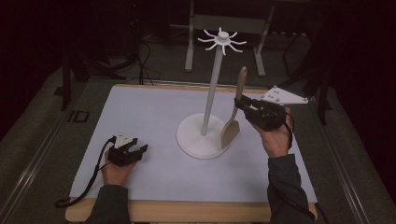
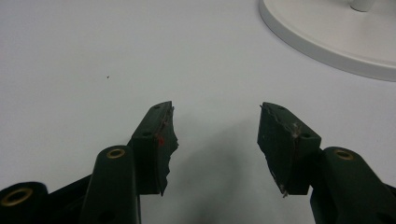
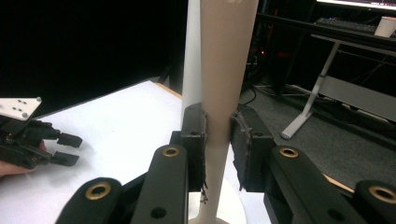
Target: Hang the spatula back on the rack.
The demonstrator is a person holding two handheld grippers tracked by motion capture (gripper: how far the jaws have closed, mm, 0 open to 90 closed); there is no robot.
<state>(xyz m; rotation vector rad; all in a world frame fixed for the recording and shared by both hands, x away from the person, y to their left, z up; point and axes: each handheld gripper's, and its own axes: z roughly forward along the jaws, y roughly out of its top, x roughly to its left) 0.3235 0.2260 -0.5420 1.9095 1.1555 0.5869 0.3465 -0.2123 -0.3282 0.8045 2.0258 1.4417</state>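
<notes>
On a white tabletop (image 1: 140,116) in a darkened room, the right gripper (image 1: 243,106) pinches the handle of a wooden spatula (image 1: 235,112), held upright with its blade just above the base of a white hook stand (image 1: 212,93). The left gripper (image 1: 139,150) rests on the table, jaws spread and empty. The spatula is lifted but not yet hung on the stand's top hooks (image 1: 222,39), so the hanging appears left to do.
</notes>
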